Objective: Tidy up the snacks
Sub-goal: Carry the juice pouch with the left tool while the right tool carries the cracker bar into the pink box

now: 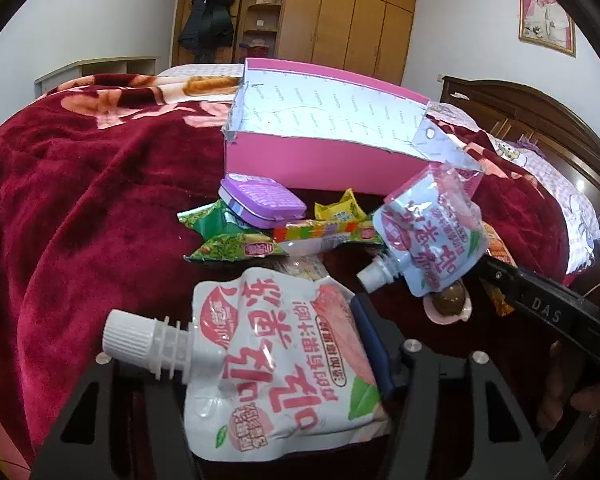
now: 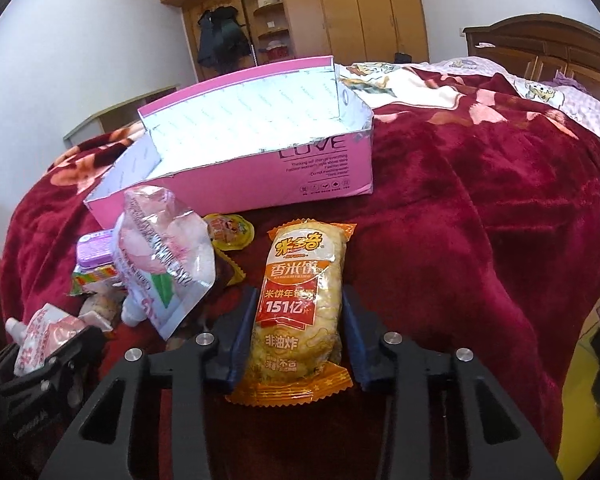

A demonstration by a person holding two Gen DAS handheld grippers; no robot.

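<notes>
The left gripper [image 1: 268, 364] jaws are grasping a white spouted jelly pouch [image 1: 276, 364]; the right gripper [image 2: 296, 332] jaws are clenching an orange rice-cracker packet [image 2: 298, 308]. Both are lying on the bed; lifting toward the pink cardboard box [image 2: 260, 168] at twelve o'clock, gently.

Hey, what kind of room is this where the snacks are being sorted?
Most likely a home bedroom: the snacks lie on a bed covered by a dark red plush floral blanket, with a carved dark wooden headboard at one end and a tall light wooden wardrobe along the far wall.
</notes>
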